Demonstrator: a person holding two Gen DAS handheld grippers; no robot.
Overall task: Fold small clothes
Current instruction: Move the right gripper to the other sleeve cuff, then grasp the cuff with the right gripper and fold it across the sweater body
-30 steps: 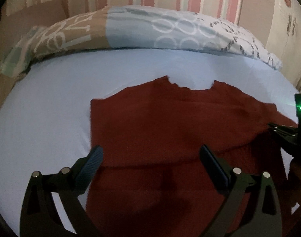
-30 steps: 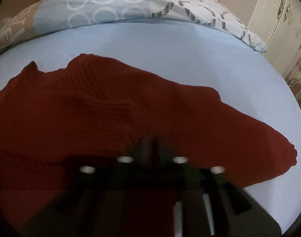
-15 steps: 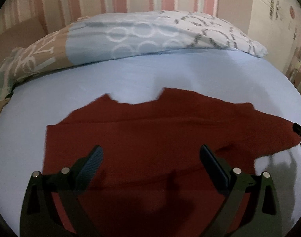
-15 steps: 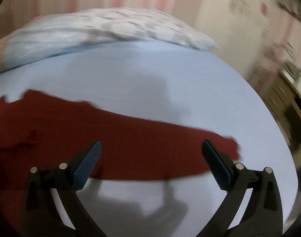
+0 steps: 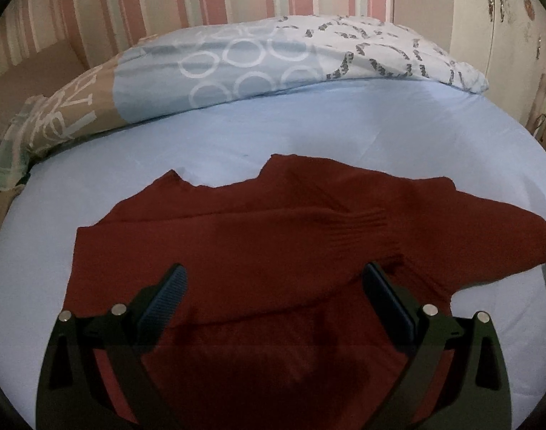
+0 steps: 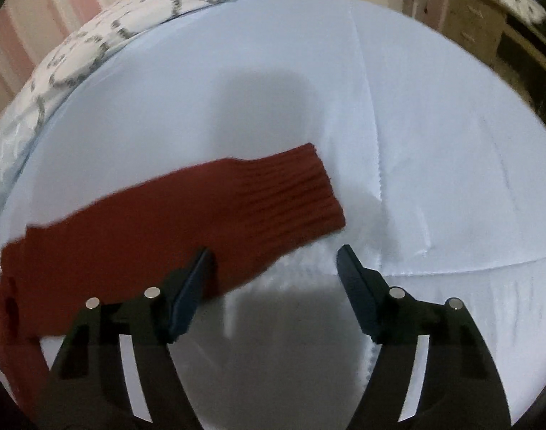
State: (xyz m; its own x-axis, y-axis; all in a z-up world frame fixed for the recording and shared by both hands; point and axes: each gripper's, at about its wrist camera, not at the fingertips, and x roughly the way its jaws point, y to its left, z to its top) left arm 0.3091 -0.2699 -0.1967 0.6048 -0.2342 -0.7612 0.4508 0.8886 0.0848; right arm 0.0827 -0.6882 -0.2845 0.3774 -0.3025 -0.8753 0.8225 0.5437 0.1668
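Observation:
A dark red knitted sweater (image 5: 273, 236) lies flat on the light blue bed sheet (image 5: 237, 136), neckline toward the pillows, one sleeve stretched out to the right. My left gripper (image 5: 273, 268) hovers open over the sweater's body, nothing between its fingers. In the right wrist view the sleeve (image 6: 201, 222) runs in from the left and ends in a ribbed cuff (image 6: 301, 186). My right gripper (image 6: 274, 251) hangs just short of the cuff, its jaws closing. Its left finger (image 6: 194, 279) is over the sleeve's edge, and between the pads is only sheet.
Patterned pillows (image 5: 258, 53) line the bed's far side against a striped wall. A white wardrobe (image 5: 494, 18) stands at the right. Brown furniture (image 6: 487, 21) lies beyond the bed's edge in the right wrist view. Bare sheet (image 6: 434, 161) spreads right of the cuff.
My right gripper has let go of the sleeve, opened, swept right along it to the cuff and rolled. My left gripper shifted sideways over the sweater's body, still open.

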